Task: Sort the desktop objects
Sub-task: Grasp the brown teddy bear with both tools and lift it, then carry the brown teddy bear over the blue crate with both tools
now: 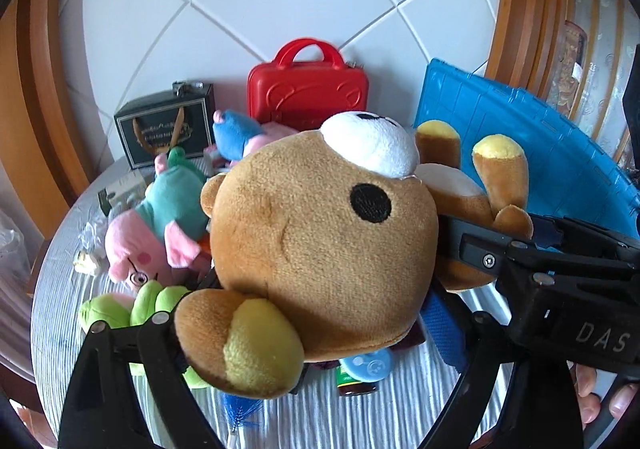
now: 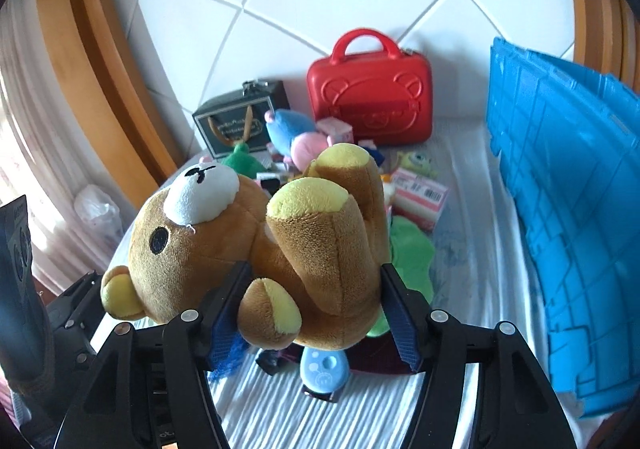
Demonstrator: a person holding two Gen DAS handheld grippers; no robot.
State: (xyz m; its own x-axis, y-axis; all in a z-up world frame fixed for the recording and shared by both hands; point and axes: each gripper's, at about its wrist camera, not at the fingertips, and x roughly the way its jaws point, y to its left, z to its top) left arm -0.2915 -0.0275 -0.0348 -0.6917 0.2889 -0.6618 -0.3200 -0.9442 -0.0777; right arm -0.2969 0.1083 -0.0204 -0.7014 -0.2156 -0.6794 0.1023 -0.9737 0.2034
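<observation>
A brown plush bear [image 1: 320, 233] with a white muzzle and yellow paws is held upside down above the table between both grippers. My left gripper [image 1: 316, 313] is shut on the bear's head, which fills the left wrist view. My right gripper [image 2: 312, 297] is shut on the bear's body [image 2: 320, 249], with its blue-padded fingers [image 2: 400, 321] pressed on either side below the legs. The right gripper [image 1: 560, 281] shows at the right of the left wrist view, and the left gripper [image 2: 68, 329] shows at the lower left of the right wrist view.
A blue plastic crate [image 2: 568, 209] stands at the right. A red case [image 2: 370, 97], a dark gift box [image 2: 240, 121] and several small plush toys [image 1: 160, 225] lie behind on the white cloth [image 2: 472, 273]. A small bottle with a blue cap [image 2: 324, 369] lies under the bear.
</observation>
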